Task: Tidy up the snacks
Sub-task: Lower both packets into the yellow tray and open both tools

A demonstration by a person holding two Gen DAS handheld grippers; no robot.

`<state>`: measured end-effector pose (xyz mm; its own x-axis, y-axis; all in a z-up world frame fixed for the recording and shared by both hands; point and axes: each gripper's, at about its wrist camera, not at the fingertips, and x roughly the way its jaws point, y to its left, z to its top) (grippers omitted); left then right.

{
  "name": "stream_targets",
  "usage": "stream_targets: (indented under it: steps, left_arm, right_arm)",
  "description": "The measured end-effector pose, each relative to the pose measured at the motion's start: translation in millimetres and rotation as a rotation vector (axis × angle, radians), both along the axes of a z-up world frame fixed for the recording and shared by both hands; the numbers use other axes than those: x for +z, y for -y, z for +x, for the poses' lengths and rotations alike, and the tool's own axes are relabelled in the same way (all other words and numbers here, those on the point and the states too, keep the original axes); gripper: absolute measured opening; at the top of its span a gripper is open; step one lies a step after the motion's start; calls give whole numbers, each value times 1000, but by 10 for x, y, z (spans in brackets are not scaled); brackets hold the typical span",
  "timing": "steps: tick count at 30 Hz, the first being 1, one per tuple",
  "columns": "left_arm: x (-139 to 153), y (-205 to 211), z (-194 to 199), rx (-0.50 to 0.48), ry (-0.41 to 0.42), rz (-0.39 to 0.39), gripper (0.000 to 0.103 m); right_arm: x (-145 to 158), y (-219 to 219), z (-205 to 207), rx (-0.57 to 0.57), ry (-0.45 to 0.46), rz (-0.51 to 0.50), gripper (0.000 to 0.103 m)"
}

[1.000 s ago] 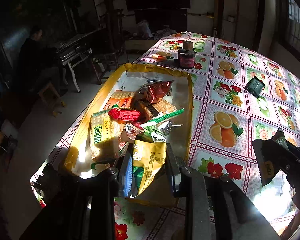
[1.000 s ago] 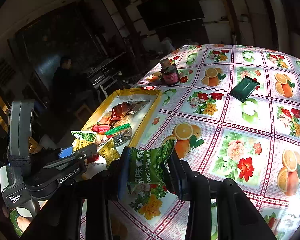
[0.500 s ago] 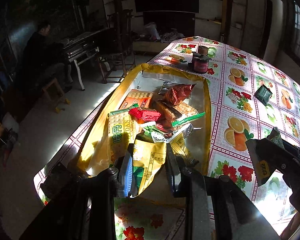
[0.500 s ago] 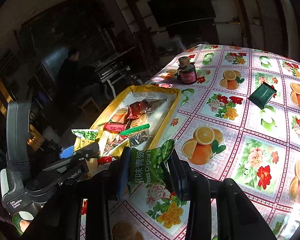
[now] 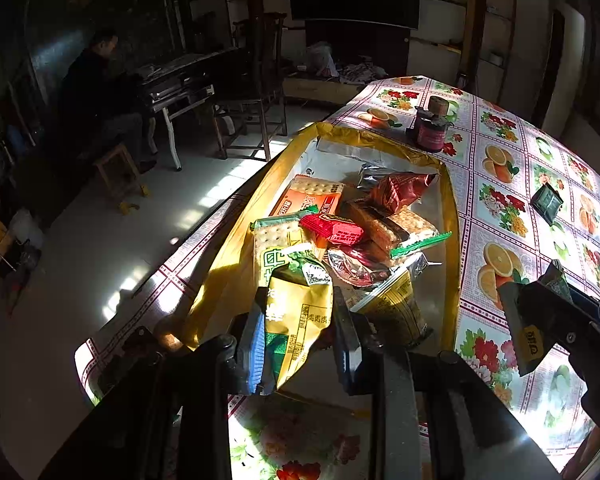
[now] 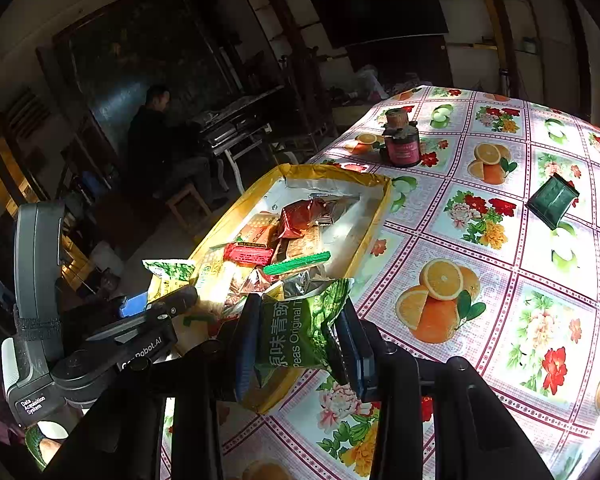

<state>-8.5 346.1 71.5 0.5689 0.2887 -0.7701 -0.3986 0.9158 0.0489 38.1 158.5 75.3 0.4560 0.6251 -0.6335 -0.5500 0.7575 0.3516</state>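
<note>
While each hand-held gripper clamps a snack, the left a yellow packet, the right a green pea bag, near the heaped tray, a careless drop could scatter packets off the surface.
</note>
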Motion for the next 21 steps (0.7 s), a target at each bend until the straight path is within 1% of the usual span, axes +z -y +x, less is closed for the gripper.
stream_targets:
  steps: [12,21]
  left_arm:
    - [-27,-110,-10,13,-8,-9,27]
    - [-56,-205,26,25,-18,-16,27]
  right_arm:
    - [-22,-141,89,18,-5,-10,41]
    - [-6,-341,307,39,-2,-10,41]
